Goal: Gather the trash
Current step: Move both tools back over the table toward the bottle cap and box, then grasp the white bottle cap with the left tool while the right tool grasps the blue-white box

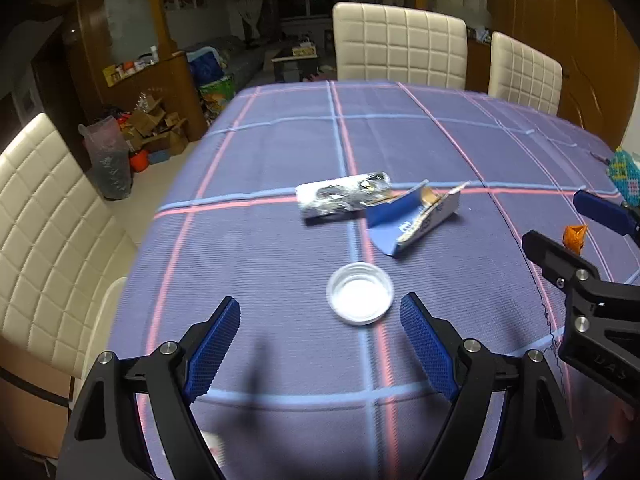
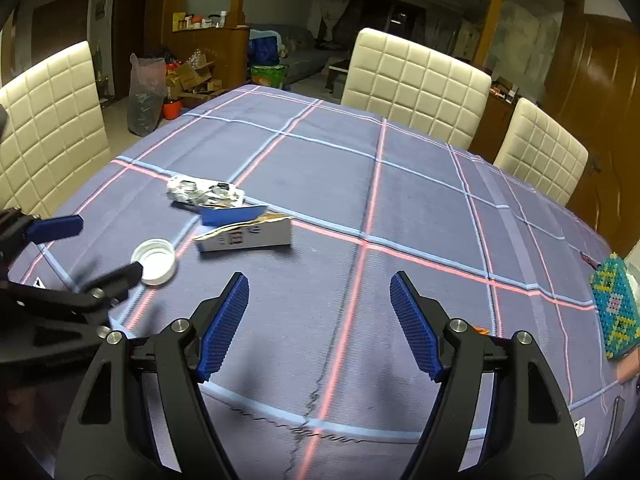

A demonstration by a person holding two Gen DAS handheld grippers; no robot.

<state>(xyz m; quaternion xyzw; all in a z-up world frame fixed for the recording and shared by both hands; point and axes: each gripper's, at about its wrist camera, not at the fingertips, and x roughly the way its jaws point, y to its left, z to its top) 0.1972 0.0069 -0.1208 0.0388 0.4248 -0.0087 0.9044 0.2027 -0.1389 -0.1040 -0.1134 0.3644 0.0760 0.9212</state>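
Note:
On the purple checked tablecloth [image 1: 280, 152] lie a crumpled silver wrapper [image 1: 340, 196], a torn blue and white carton [image 1: 412, 216] and a white plastic lid [image 1: 359, 298]. My left gripper [image 1: 320, 328] is open and empty, just short of the lid. The same trash shows in the right wrist view: wrapper [image 2: 204, 194], carton [image 2: 248, 232], lid [image 2: 154, 261]. My right gripper [image 2: 319, 304] is open and empty over bare cloth, right of the trash. A small orange scrap [image 1: 574, 236] lies between its fingers in the left wrist view.
Cream quilted chairs [image 1: 400, 44] [image 2: 416, 84] stand around the table. A beaded blue-green item [image 2: 614, 308] lies at the right table edge. A bag and boxes [image 1: 132, 136] sit on the floor at the far left.

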